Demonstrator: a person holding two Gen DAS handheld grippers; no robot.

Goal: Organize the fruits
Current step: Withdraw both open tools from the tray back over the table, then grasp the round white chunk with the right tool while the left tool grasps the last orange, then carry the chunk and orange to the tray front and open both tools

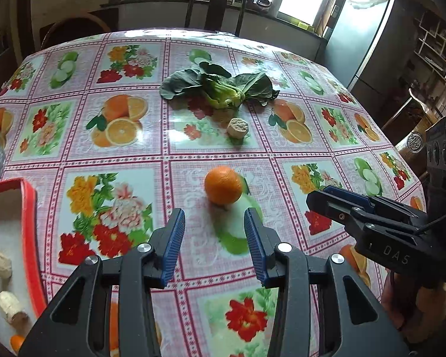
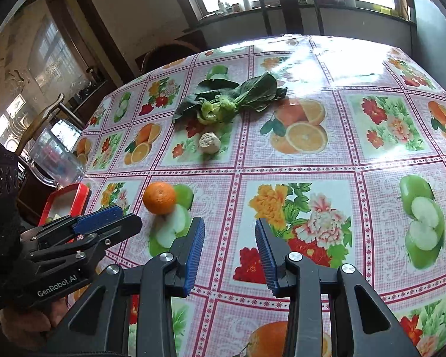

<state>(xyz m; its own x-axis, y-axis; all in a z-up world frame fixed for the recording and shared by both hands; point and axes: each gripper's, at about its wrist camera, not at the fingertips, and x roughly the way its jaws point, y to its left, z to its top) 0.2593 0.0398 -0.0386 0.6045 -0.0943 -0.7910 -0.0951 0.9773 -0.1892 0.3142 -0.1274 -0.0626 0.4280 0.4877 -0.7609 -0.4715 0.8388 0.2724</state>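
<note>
The table (image 1: 175,148) wears a glossy plastic cloth, a pink grid of squares printed with oranges, cut green apples and flowers; windows glare off its far end, where a dark wooden chair (image 1: 215,6) stands before a cluttered sill. Beyond the orange (image 1: 223,185), the landmark here, lies a limp leafy green (image 1: 220,84) with dark crinkled leaves and a pale stalk. Left of the orange, at the table's edge, sits a red-rimmed box (image 1: 29,238) holding pale, rough chunks. The right gripper (image 2: 229,250), black plastic marked "DAS", hovers right of the orange, its ribbed blue fingers (image 2: 194,253) narrowly parted and empty. The left gripper (image 1: 214,244), marked "GenRobot.AI", hangs just short of the orange, parted and empty alike. Between orange and greens rests a stubby beige root piece (image 1: 238,128). The round, dimpled orange sits free on a printed apple.
</note>
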